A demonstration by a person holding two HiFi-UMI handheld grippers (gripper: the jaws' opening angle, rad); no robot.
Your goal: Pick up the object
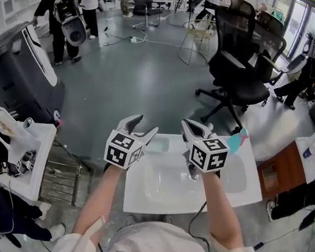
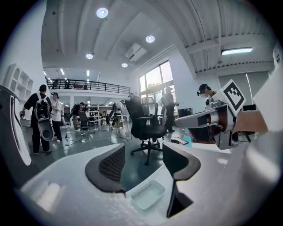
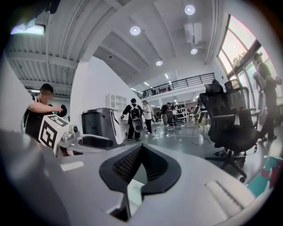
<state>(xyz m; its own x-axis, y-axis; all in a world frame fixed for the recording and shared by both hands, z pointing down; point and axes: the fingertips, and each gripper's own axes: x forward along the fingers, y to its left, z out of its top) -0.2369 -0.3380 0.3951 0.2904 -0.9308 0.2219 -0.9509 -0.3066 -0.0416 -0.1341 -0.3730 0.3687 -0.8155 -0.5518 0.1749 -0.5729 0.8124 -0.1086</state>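
The clear tray (image 1: 158, 145), a shallow rectangular dish, is the likeliest "object" here. It lies flat on the white table (image 1: 183, 205), close to the table's far edge and between your two grippers. In the head view its long axis runs roughly left to right, along that far edge.

Your left gripper (image 1: 145, 124) is the nearer one. In the left gripper view the tray (image 2: 148, 194) sits just ahead of and below the gap between the jaws, a little right of centre. There its long axis slants from near-left to far-right, so it lies across your line of approach rather than squarely along it. The left gripper (image 2: 143, 163) has its jaws spread wide with nothing between them, hovering above the tray and not touching it.

Your right gripper (image 1: 193, 129) hangs just right of the tray. In its own view that gripper (image 3: 141, 165) has its jaw tips pressed together on nothing.

I judge that you need to lower the left gripper and turn it so the jaws straddle the tray's short side.
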